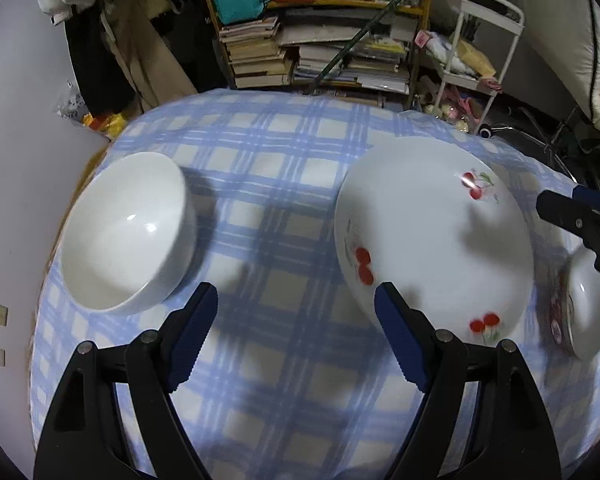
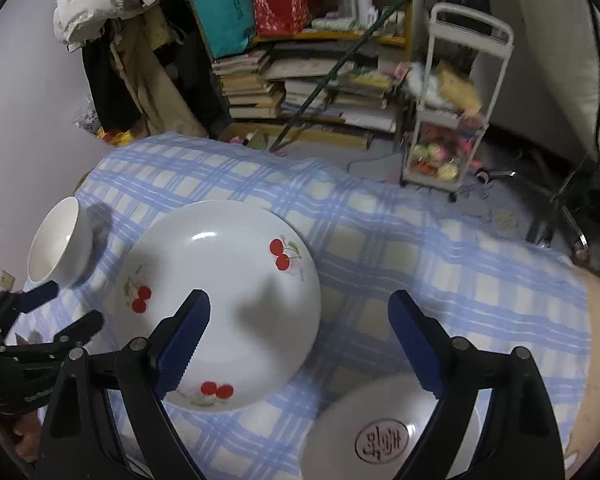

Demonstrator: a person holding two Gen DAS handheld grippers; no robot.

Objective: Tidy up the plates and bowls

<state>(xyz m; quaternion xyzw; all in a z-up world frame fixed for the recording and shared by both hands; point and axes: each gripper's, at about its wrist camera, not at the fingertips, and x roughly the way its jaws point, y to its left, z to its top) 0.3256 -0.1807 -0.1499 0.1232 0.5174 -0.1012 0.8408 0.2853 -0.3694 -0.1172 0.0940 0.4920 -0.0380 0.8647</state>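
Both grippers spread wide, holding nothing. Cherry plate (image 1: 432, 240) mid-table: plain bowl (image 1: 128, 232) to its left, nearer left gripper (image 1: 296, 340); stamped dish (image 2: 384, 436) to its right, under right gripper (image 2: 300, 344).

Left gripper (image 1: 296, 344) jaws wide, empty, over checked tablecloth (image 1: 260, 200). White bowl (image 1: 126, 232) left; cherry plate (image 1: 432, 236) right.
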